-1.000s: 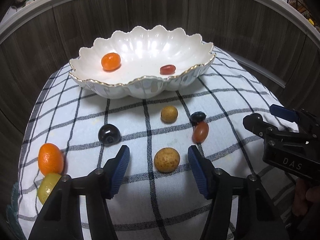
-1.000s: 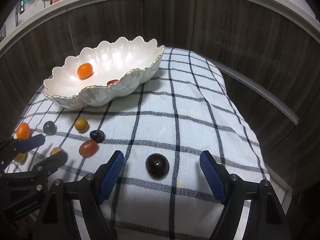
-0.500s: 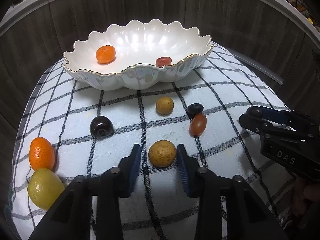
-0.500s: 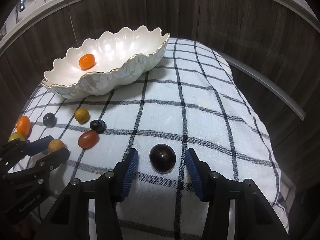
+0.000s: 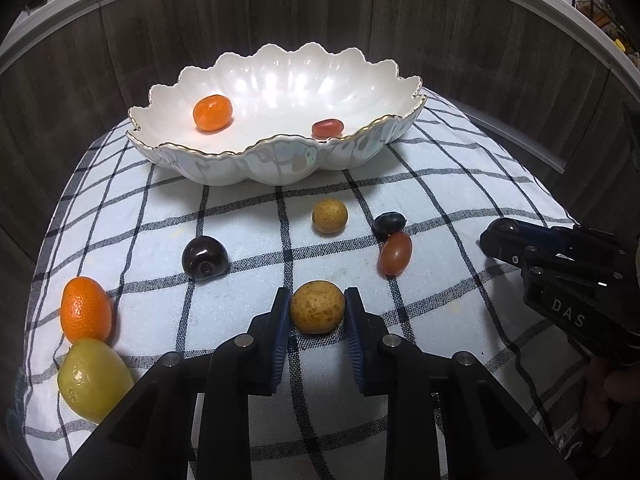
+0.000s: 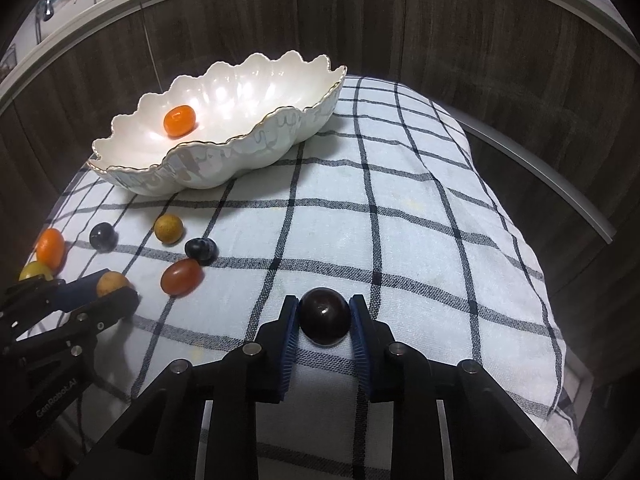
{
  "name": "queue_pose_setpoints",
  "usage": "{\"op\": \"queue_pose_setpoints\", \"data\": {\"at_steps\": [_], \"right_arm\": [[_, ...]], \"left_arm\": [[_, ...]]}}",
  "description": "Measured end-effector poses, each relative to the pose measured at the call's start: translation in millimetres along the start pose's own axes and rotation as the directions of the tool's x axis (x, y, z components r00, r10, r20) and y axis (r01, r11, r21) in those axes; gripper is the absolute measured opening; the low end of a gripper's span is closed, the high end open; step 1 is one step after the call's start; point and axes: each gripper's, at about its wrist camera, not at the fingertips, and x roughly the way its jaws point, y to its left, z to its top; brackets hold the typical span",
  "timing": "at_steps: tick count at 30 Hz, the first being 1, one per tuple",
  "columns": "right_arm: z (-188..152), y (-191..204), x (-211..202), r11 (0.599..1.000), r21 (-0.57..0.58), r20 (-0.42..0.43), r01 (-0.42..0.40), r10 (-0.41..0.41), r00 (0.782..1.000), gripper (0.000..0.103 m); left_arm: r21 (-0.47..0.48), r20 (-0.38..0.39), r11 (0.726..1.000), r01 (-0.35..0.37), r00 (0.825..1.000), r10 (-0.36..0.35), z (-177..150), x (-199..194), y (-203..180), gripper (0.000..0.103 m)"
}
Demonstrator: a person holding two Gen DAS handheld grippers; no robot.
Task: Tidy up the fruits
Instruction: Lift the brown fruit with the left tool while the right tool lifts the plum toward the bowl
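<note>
Fruit is what I'm sorting, and each hand now has one piece. My left gripper (image 5: 317, 312) has just been closing, and its blue pads now press both sides of a speckled tan fruit (image 5: 317, 306) resting on the checked cloth (image 5: 248, 208). My right gripper (image 6: 325, 322) has just been closing too; its pads clamp a dark plum (image 6: 325, 316), also on the cloth.

Ahead of both sets of fingers sits the white scalloped bowl (image 5: 280, 160), with a small orange (image 5: 212, 113) and a red tomato (image 5: 327, 128) already inside.

To do this lift well, I'd raise each piece straight up before moving forward. Just ahead of the left fingers lie another red tomato (image 5: 395, 253) and a dark berry (image 5: 389, 223), easy to knock. Both fruits are round and smooth, so I'd hold firm without squeezing harder, clear the wavy rim, and let go low inside the bowl.
</note>
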Motion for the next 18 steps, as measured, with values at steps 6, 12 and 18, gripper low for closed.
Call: {"op": "queue_pose_setpoints", "data": {"at_steps": [6, 12, 18], "right_arm": [[2, 2, -4, 1.0, -0.008, 0.007, -0.005, 0.005, 1.0, 0.027], [4, 3, -7, 1.0, -0.013, 0.01, -0.008, 0.008, 1.0, 0.027], [9, 4, -12, 1.0, -0.017, 0.02, -0.016, 0.016, 1.0, 0.027]], "left_arm": [[-0.006, 0.008, 1.0, -0.003, 1.0, 0.003, 2, -4, 1, 0.027], [-0.017, 0.012, 1.0, -0.003, 1.0, 0.003, 5, -6, 3, 0.027], [-0.033, 0.018, 0.999, -0.002, 1.0, 0.002, 7, -11, 5, 0.027]]}}
